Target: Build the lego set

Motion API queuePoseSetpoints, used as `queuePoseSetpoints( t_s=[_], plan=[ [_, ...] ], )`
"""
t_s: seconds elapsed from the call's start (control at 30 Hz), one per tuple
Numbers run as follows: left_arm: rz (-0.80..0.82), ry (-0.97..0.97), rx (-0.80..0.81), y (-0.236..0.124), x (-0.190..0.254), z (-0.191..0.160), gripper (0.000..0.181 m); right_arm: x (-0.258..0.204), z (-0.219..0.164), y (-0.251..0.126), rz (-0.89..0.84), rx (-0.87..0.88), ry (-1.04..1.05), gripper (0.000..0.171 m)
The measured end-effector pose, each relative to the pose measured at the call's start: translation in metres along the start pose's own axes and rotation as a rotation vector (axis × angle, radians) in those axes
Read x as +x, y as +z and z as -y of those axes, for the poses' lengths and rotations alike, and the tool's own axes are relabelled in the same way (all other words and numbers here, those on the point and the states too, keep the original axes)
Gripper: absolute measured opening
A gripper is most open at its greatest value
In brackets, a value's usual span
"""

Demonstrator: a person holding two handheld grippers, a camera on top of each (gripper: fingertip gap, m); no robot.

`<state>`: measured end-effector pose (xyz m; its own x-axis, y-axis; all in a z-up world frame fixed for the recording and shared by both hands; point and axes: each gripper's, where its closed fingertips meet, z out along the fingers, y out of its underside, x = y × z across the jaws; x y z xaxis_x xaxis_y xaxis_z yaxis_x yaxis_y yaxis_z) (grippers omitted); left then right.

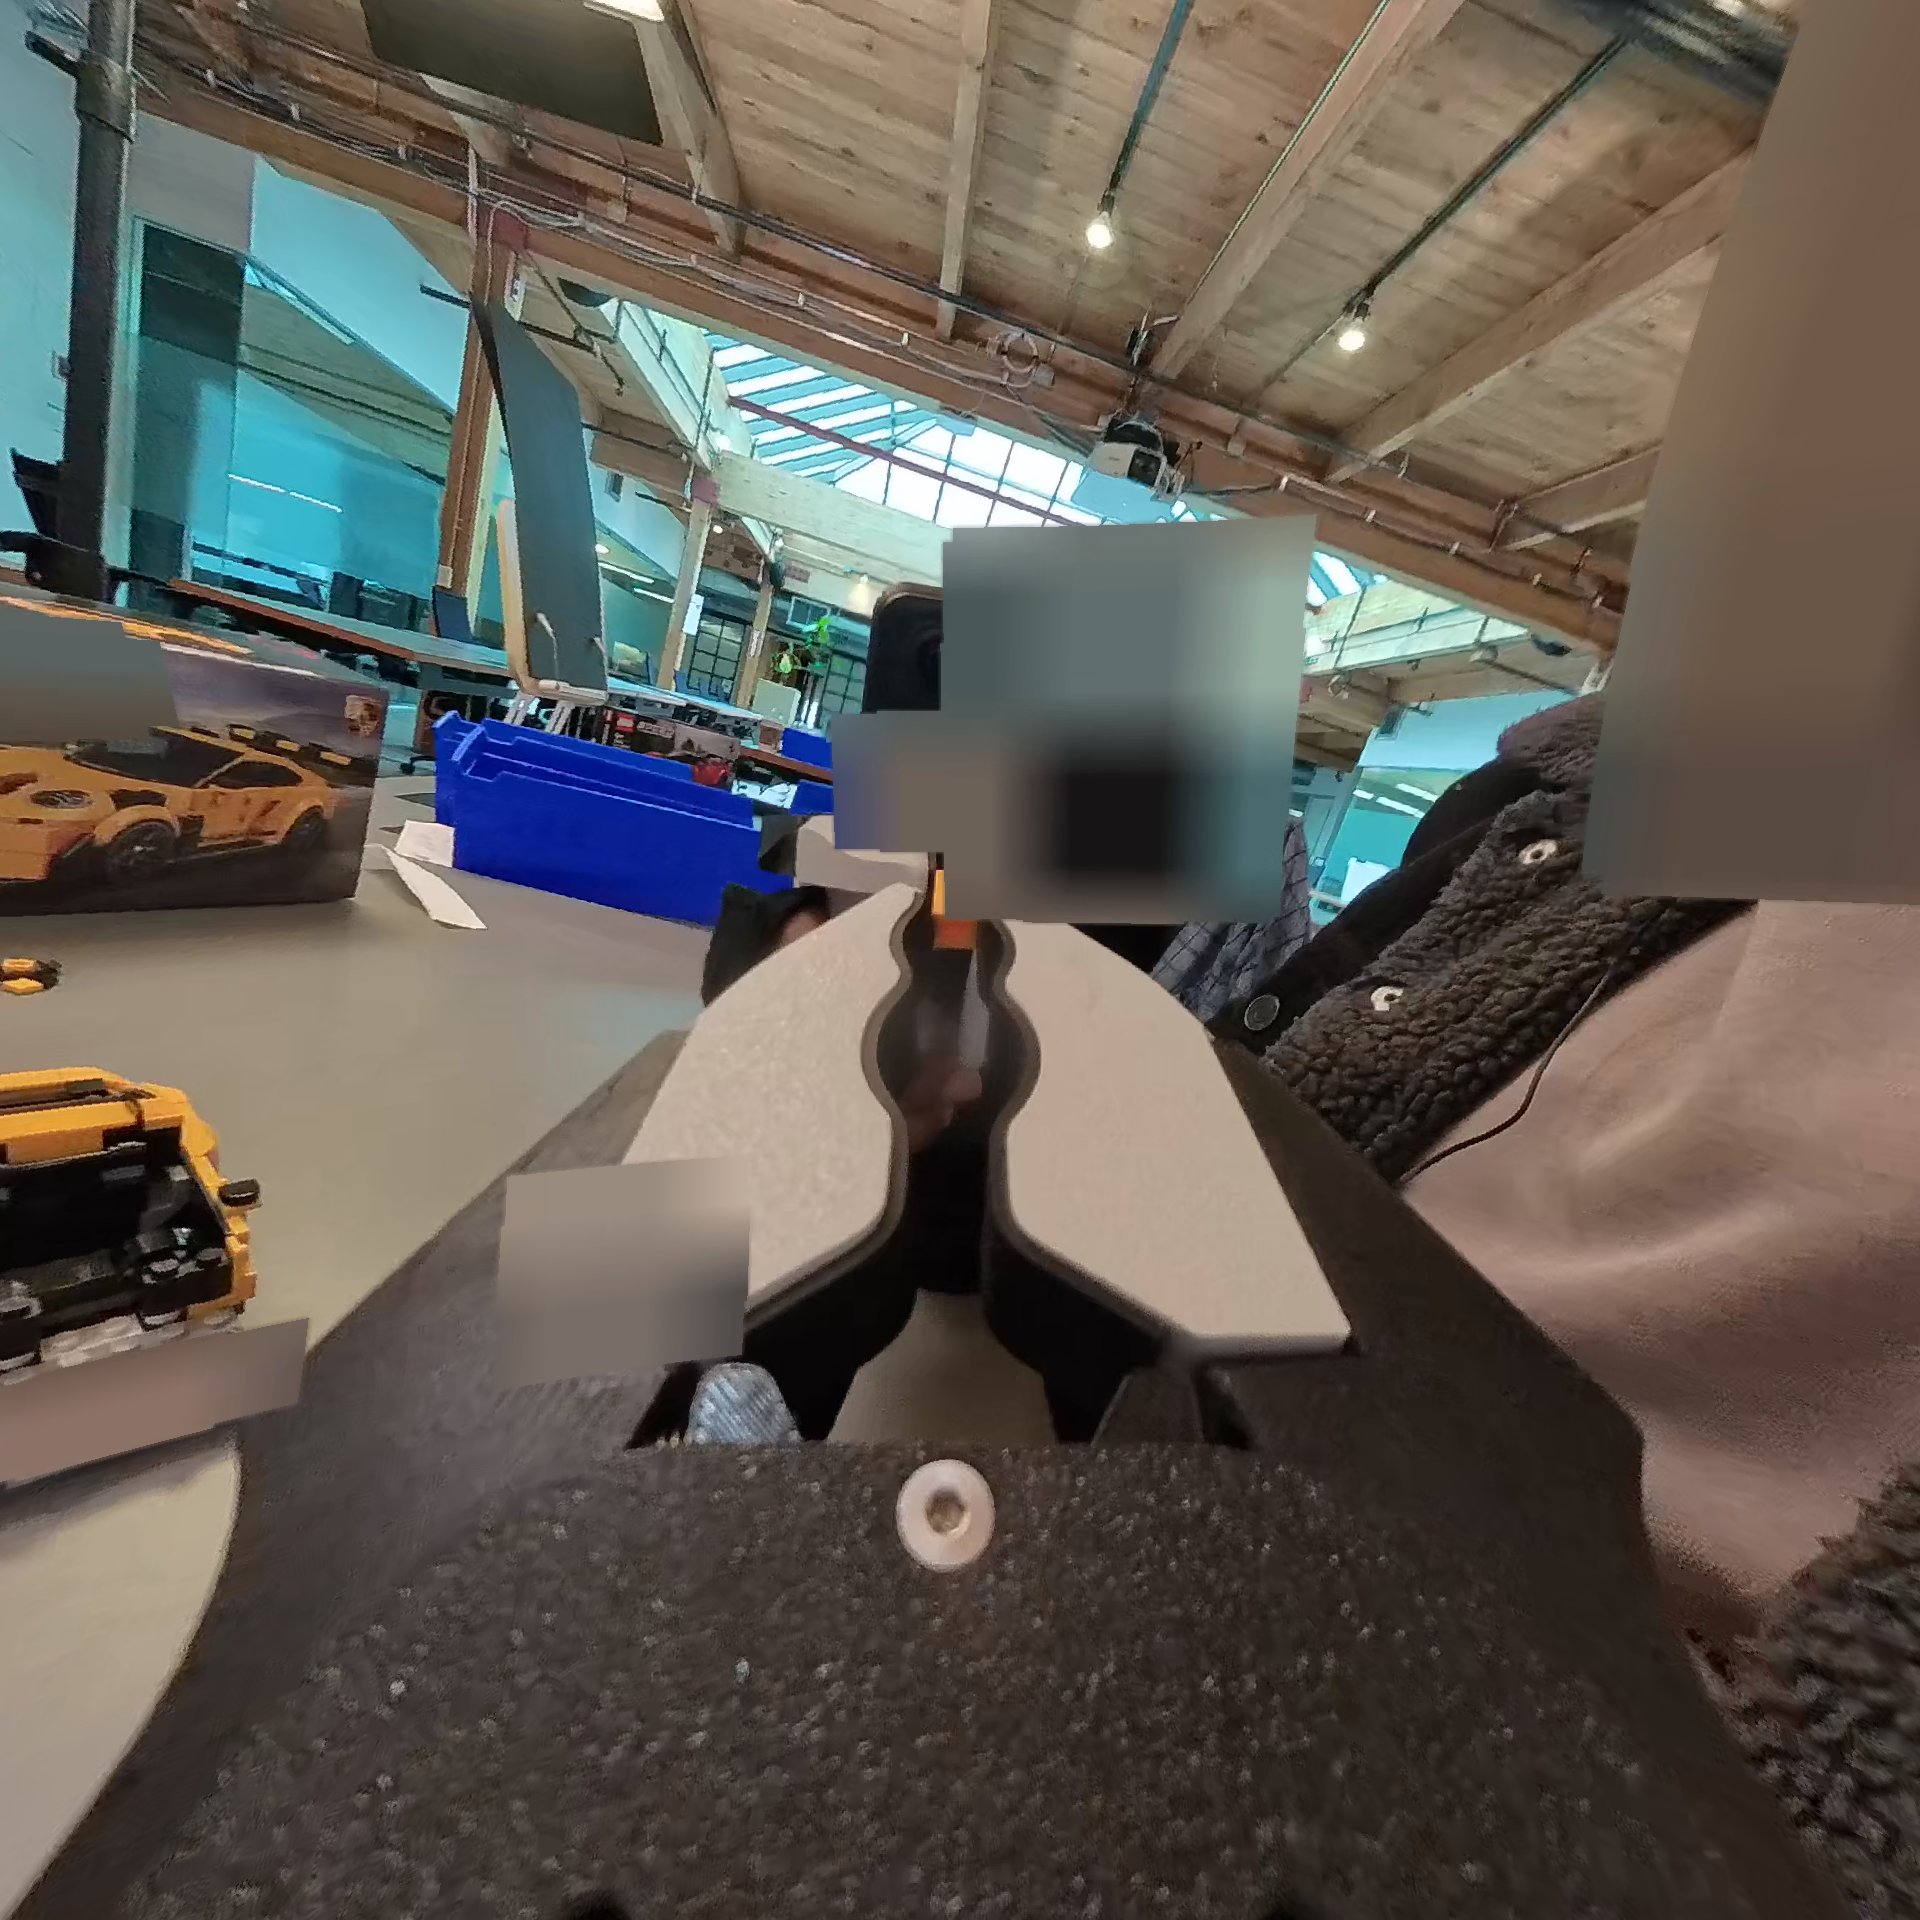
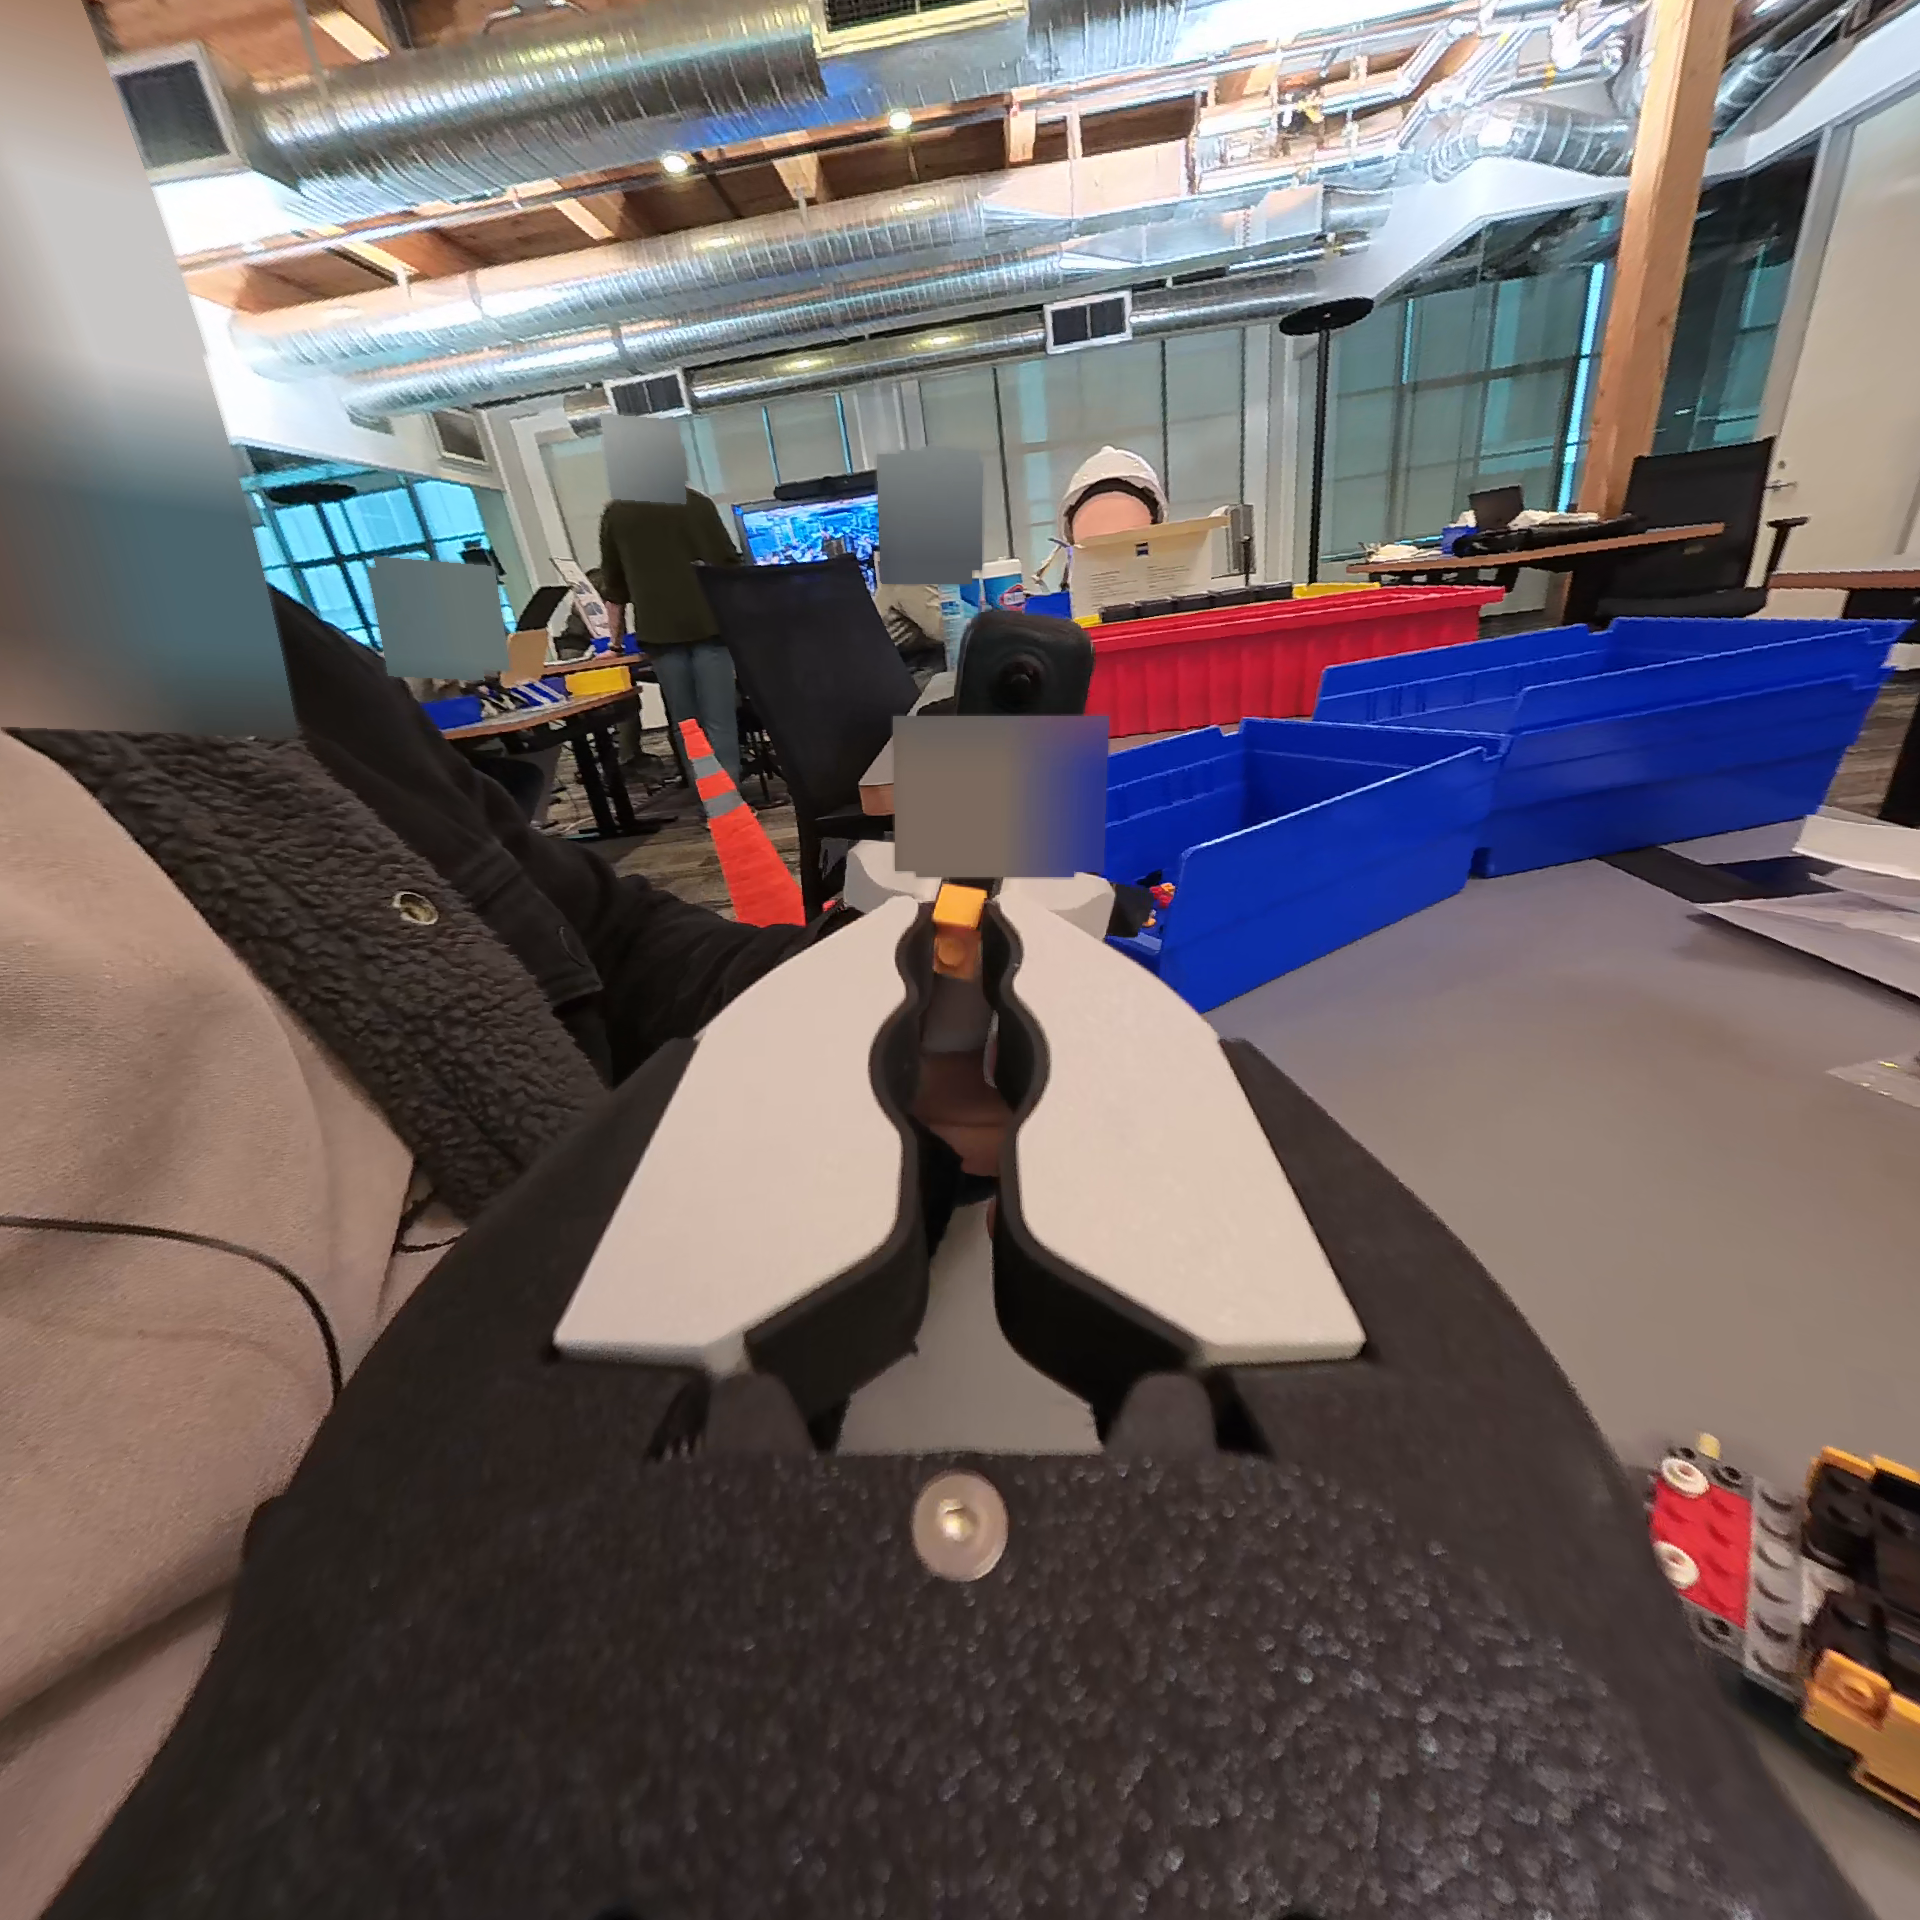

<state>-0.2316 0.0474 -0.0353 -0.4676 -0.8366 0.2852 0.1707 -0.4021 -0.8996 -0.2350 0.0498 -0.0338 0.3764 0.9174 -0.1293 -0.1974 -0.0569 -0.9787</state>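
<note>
My left gripper (image 1: 951, 951) is shut on a small orange lego piece (image 1: 954, 930) at its tips. My right gripper (image 2: 954, 966) is shut on a small orange lego piece (image 2: 952, 951) with a stud. The two grippers face each other tip to tip in the air above the grey table (image 1: 416, 1039). A second orange bit (image 2: 958, 906) sits right against the held one. I cannot tell whether the pieces are joined. The partly built yellow and black lego car (image 1: 114, 1216) stands on the table, and it also shows in the right wrist view (image 2: 1829, 1590).
The lego set box (image 1: 187, 790) stands at the left with a small yellow piece (image 1: 26, 975) before it. Blue bins (image 2: 1299, 842) and a red bin (image 2: 1278, 655) line the far side. Papers (image 2: 1849, 904) lie at the right. A person's torso in a fleece jacket (image 2: 343, 935) is close. My left and right fingertips are right by each other.
</note>
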Motion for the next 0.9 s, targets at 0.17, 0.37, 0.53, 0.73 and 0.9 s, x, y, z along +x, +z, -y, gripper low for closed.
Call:
queuePoseSetpoints(
  t_s=[0.17, 0.37, 0.53, 0.73, 0.9],
  plan=[
    [-0.017, -0.039, 0.022, -0.002, -0.001, 0.003, 0.008, 0.003, 0.000, -0.004, -0.025, -0.006, 0.001, 0.015],
    [-0.024, -0.008, -0.005, 0.000, 0.002, -0.001, 0.008, -0.003, -0.005, -0.001, -0.019, -0.041, -0.040, 0.015],
    [-0.028, 0.007, -0.020, 0.001, 0.004, -0.004, 0.008, -0.004, -0.006, -0.001, -0.010, -0.037, -0.042, 0.009],
    [-0.054, -0.012, -0.029, 0.002, 0.007, -0.005, 0.008, -0.008, -0.006, -0.001, 0.010, -0.038, -0.060, 0.009],
    [-0.067, -0.013, -0.033, 0.002, 0.010, -0.006, 0.008, -0.010, -0.007, -0.002, 0.024, -0.036, -0.069, 0.008]
  ],
)
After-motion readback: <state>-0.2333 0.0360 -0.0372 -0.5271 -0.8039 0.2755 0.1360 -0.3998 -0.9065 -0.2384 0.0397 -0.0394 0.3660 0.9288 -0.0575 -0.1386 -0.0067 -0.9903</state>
